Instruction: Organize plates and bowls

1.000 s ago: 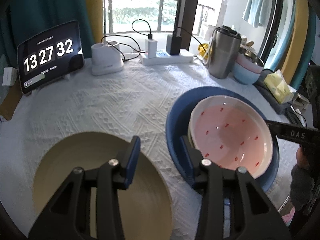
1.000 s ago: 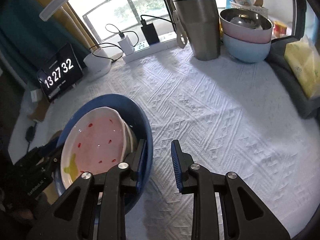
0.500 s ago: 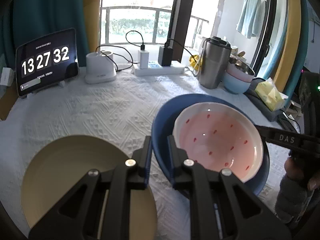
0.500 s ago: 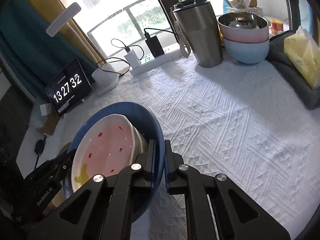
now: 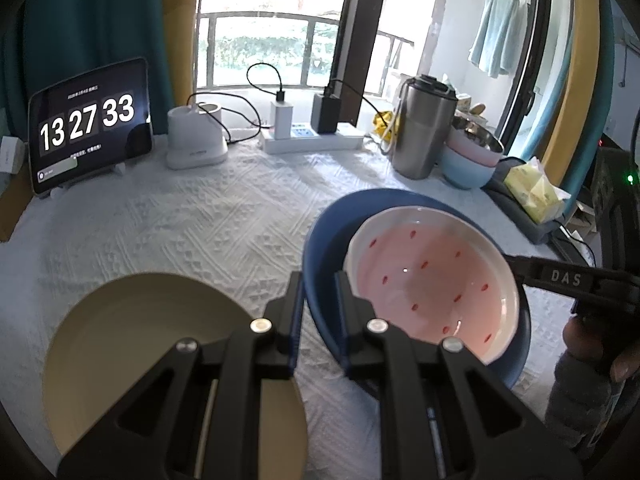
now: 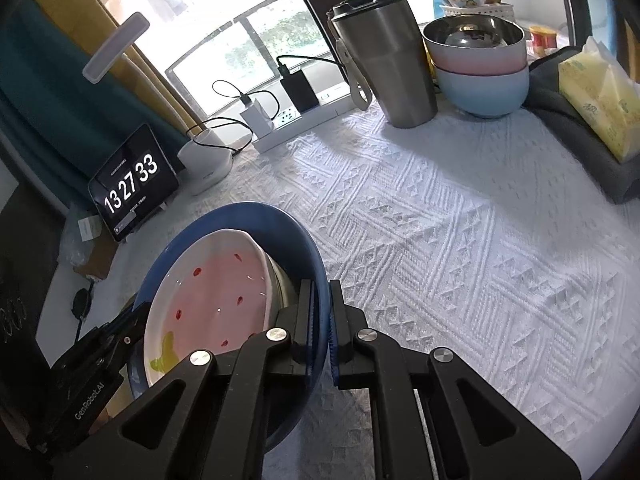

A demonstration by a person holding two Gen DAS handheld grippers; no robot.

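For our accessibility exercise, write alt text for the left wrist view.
The left gripper is shut on the near rim of a blue bowl holding a pink strawberry-print bowl, the right gripper clamping its far rim. A tan plate lies left on the white tablecloth.

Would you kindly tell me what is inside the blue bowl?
The blue bowl holds a pink strawberry-print dish; under it a greyish rim peeks out. What lies beneath is covered.

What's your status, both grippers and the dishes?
Left gripper and right gripper clamped on blue bowl rim, opposite sides. Pink dish nested inside. Tan plate beside, left.
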